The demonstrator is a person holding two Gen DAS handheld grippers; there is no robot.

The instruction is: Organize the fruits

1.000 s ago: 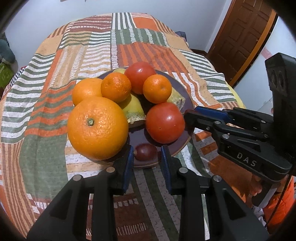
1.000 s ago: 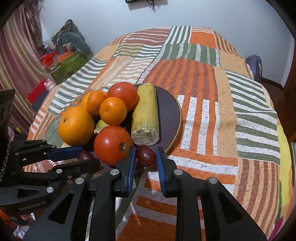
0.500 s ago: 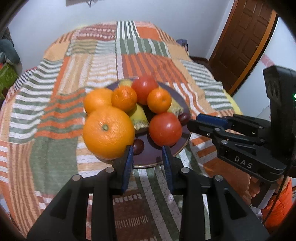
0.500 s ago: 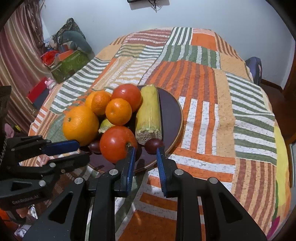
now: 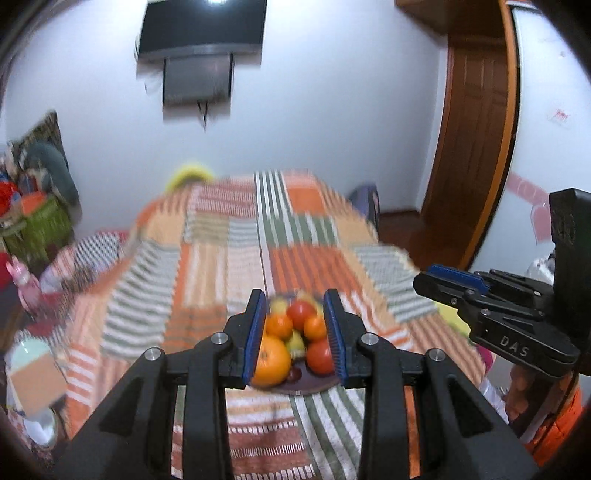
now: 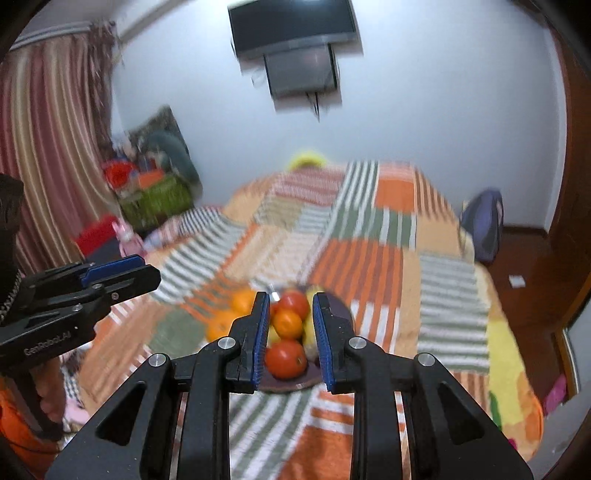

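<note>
— What sits nearest the plate [image 5: 295,387]?

— Both grippers, above its near edge. The left gripper [image 5: 295,336] has its ribbed blue pads [image 5: 255,332] spread apart, nothing between them. The right gripper [image 6: 290,338] is spread the same way, empty too.

— And on the plate?

— It is dark, round and smooth, piled with fruit: a big dimpled orange [image 5: 271,360] at its near left, glossy red tomatoes [image 6: 286,358], small tangerines [image 6: 288,323], something yellow [image 5: 295,341] among them, too blurred to name.

— Under the plate?

— A woven bedspread [image 6: 369,266], patchwork of orange, green and white stripes.

— Beyond the plate?

— A white wall with a flat black television [image 6: 293,26], striped curtains [image 6: 48,147] to its left, a brown wooden door [image 5: 476,140] to its right.
</note>
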